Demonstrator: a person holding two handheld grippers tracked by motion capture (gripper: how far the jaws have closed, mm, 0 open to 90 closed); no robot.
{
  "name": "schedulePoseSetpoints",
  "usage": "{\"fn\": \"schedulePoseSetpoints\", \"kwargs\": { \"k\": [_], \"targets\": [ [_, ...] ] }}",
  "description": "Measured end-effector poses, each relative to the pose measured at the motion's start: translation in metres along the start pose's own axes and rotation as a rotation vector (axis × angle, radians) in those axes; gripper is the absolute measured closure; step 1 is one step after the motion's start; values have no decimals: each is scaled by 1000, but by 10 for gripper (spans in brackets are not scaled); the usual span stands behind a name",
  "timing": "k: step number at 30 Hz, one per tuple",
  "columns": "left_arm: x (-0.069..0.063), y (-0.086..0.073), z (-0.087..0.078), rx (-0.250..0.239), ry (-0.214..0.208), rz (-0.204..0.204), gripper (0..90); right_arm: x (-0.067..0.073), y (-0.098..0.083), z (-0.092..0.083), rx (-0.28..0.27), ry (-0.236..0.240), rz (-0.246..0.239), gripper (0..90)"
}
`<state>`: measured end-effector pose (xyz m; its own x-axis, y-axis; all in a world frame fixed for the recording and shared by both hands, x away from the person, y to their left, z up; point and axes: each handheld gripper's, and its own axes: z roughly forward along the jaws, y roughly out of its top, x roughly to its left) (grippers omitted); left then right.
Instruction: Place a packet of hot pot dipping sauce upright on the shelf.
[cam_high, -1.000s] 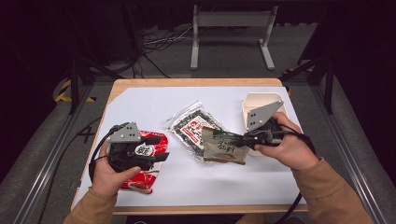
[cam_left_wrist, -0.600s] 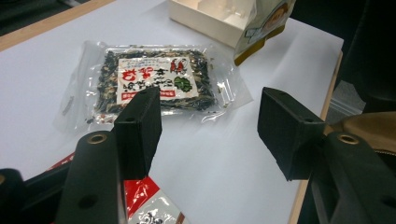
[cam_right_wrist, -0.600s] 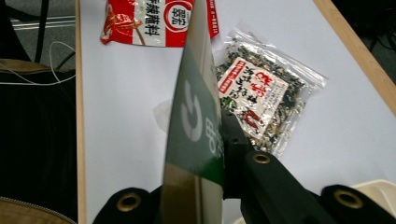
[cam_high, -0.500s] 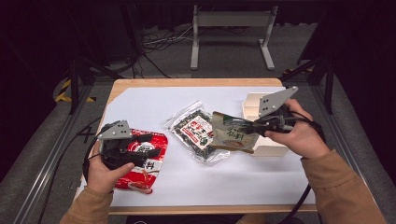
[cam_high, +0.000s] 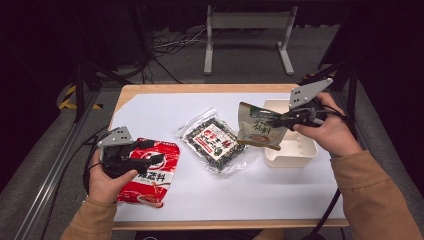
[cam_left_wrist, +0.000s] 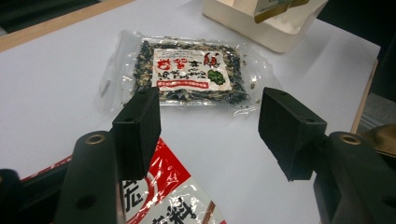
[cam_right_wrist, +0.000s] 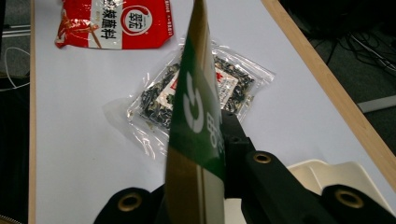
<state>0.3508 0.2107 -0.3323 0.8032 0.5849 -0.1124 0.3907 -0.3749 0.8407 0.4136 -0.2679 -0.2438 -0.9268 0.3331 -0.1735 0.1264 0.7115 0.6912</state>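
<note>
My right gripper (cam_high: 274, 120) is shut on a green and tan pouch (cam_high: 259, 131) and holds it upright in the air at the left edge of a white tray (cam_high: 296, 149). The right gripper view shows that pouch (cam_right_wrist: 195, 126) edge-on between the jaws. A clear packet of dark seeds (cam_high: 214, 142) lies flat at the table's middle. My left gripper (cam_high: 159, 160) hovers open over a red packet (cam_high: 150, 176) at the front left. In the left gripper view the jaws stand wide apart, with the clear packet (cam_left_wrist: 196, 74) beyond them and the red packet (cam_left_wrist: 170, 193) below.
The table has a white top (cam_high: 150, 115) and a wooden rim. The white tray (cam_right_wrist: 338, 179) stands at the right side, close to the edge. Cables and a metal stand lie on the dark floor behind the table.
My right gripper has lifted the pouch off the table and carried it right, up to the tray. My left gripper has drifted a little left and toward me over the red packet.
</note>
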Motion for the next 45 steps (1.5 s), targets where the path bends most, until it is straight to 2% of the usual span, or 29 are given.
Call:
{"fn": "schedulePoseSetpoints", "kwargs": {
  "k": [2, 4, 5, 8, 10, 13, 24, 32, 39, 45],
  "targets": [
    [2, -2, -1, -4, 6, -14, 396, -4, -1, -2, -3, -10, 1, 899],
    [4, -2, -2, 0, 15, -4, 395, -9, -3, -4, -4, -19, 3, 899],
    [4, -3, -2, -3, 13, -20, 395, -9, -3, -4, -4, -19, 3, 899],
    [8, -6, -4, -1, 29, -22, 394, -15, -5, -6, -11, -27, 6, 899],
    [11, -8, -5, -2, 39, -29, 394, -25, -9, -9, -25, -41, 22, 899],
    [12, -9, -5, -3, 35, -43, 394, -30, -12, -10, -27, -56, 30, 899],
    [14, -11, -4, 1, 42, -44, 391, -55, -16, -12, -27, -128, 59, 899],
    [17, -14, -6, 3, 50, -50, 391, -71, -21, -14, -18, -158, 88, 899],
    [18, -19, -12, 7, 70, -60, 390, -84, -24, -16, -18, -185, 63, 899],
    [18, -25, -16, 3, 87, -87, 390, -100, -32, -14, -14, -207, 42, 899]
  ]
}}
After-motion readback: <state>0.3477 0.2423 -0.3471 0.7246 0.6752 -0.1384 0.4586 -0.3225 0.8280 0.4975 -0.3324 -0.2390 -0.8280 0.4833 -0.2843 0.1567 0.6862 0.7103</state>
